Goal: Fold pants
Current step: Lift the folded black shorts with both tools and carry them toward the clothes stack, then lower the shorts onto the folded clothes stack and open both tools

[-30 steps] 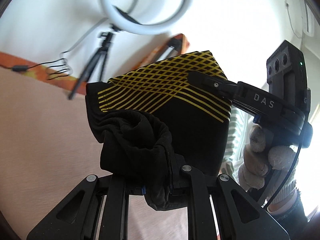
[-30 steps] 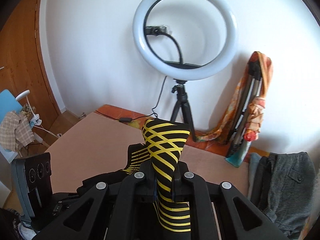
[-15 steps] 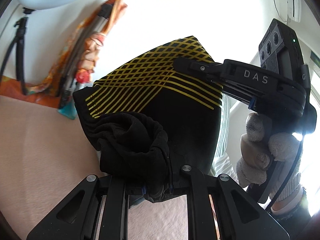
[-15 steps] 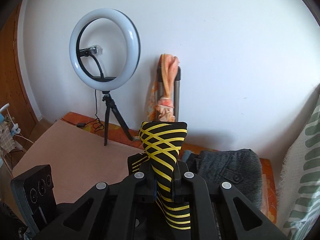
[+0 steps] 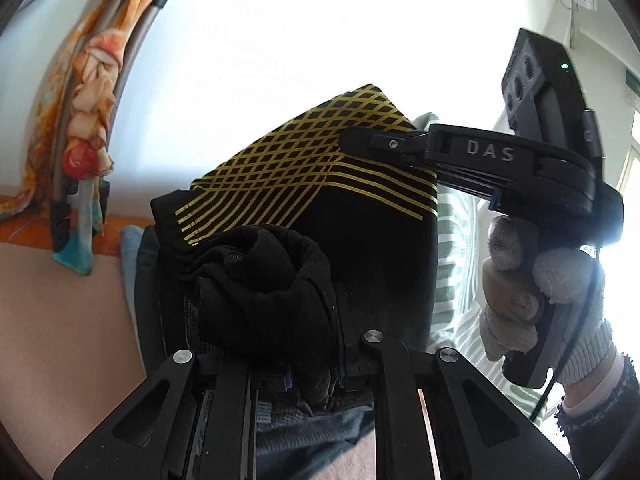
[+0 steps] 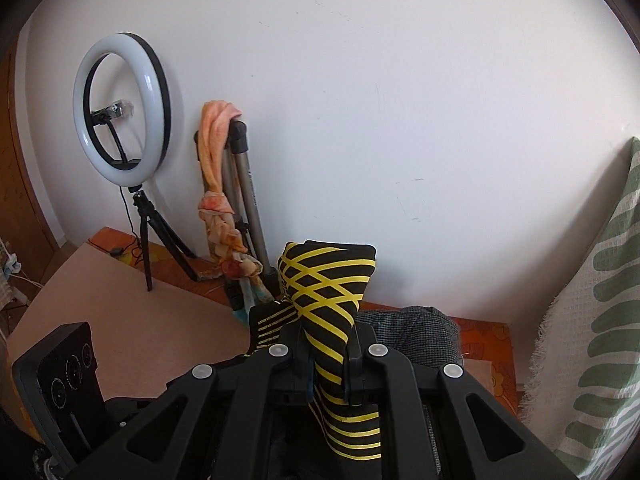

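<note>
Pants (image 5: pixel 352 216), black with yellow criss-cross lines, fill the middle of the left wrist view, held up off the surface. The left gripper (image 5: pixel 316 364) is clamped on a bunched black wad of the fabric at the near edge, its fingers closed tight around the cloth. To the right, the right gripper (image 5: pixel 360 142) reaches in from the side and pinches the upper right corner of the patterned panel; the gloved hand (image 5: pixel 532 292) grips its handle. A second ago the ring light and its stand sat behind the cloth; now a folded tripod wrapped in an orange scarf (image 5: pixel 88 112) stands at far left, and a striped green-and-white curtain (image 5: pixel 452 240) shows behind the right edge. So the pair has swung to the right with the pants carried along, the grasp unchanged.

From the right wrist view, the right gripper (image 6: pixel 328 364) is closed on a strip of the striped fabric (image 6: pixel 324 296), which rises upright between its fingers. The ring light (image 6: pixel 124 108) has slid far left, the scarf (image 6: pixel 218 184) stands left of the cloth, and a grey checked garment (image 6: pixel 416 328) lies just behind the gripper on the pinkish tabletop (image 6: pixel 132 320). The curtain (image 6: pixel 600 320) now fills the right edge.

My reading: the pants are folded already and being carried toward the grey garment, likely to be laid onto or beside that pile. Both grips need to stay firm until the cloth is lowered flat, or the fold may slump open.
</note>
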A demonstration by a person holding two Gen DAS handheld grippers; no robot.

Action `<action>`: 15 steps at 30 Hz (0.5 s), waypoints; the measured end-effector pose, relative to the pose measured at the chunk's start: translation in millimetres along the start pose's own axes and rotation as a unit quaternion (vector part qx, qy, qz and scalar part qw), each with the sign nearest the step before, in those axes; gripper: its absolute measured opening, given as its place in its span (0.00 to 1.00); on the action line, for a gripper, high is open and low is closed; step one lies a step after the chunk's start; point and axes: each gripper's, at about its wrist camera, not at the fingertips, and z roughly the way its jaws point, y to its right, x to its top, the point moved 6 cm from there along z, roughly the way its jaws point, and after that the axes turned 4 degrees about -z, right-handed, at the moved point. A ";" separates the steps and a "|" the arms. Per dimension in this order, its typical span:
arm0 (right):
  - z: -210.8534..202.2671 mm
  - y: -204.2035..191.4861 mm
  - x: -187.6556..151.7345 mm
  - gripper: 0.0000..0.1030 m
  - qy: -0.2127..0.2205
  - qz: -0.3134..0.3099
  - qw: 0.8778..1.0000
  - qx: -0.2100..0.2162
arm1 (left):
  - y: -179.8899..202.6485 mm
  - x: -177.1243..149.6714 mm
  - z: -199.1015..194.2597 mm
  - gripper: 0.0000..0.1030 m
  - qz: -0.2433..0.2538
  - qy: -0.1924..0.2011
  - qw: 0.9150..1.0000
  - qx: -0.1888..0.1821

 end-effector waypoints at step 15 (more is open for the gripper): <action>75.3 102.6 -60.1 0.43 -0.060 0.127 0.990 -0.013 | -49.9 -47.9 -10.8 0.13 -0.106 -0.019 0.994 0.031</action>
